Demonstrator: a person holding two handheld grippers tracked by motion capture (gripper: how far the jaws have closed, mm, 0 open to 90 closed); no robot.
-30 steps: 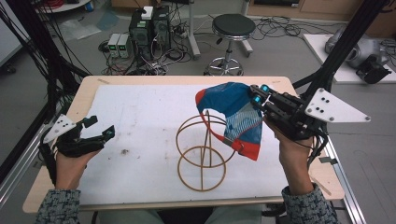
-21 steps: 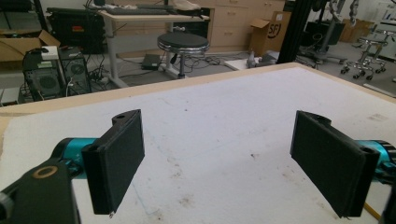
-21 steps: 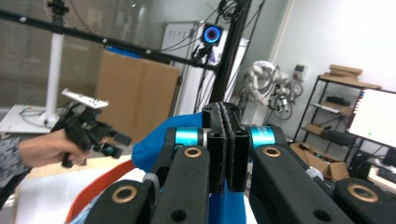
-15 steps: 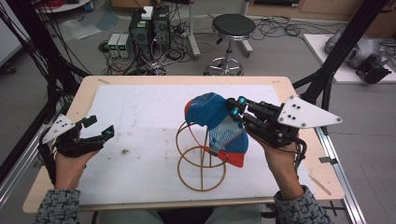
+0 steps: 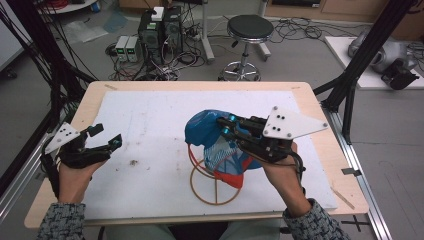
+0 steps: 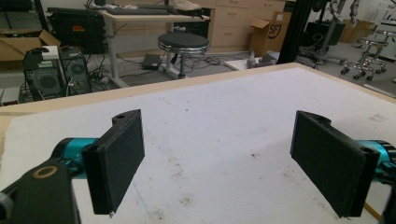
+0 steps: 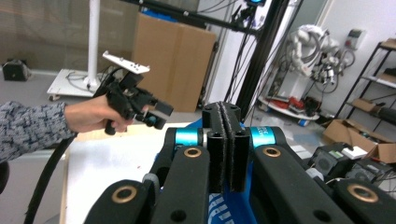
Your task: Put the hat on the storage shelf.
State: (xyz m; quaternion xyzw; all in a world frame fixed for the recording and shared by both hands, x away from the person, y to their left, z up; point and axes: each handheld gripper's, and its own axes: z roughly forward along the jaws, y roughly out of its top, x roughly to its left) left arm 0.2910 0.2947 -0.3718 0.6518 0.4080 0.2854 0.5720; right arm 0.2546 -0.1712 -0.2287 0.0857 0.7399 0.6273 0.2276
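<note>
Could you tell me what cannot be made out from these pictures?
- High view: the top of the wire stand is hidden by the blue cap.
- Right gripper view: the right gripper blocks most of the cap.
- High view: the specks on the white mat are too small to identify.

The blue cap (image 5: pixel 210 131) looks like soft cloth with a meshed panel, over a thin, smooth wire stand (image 5: pixel 212 180). A matt, stained white sheet (image 5: pixel 150 125) covers the pale wooden tabletop (image 5: pixel 320 105). The left gripper (image 6: pixel 219 158) has black, rough-faced pads.
</note>
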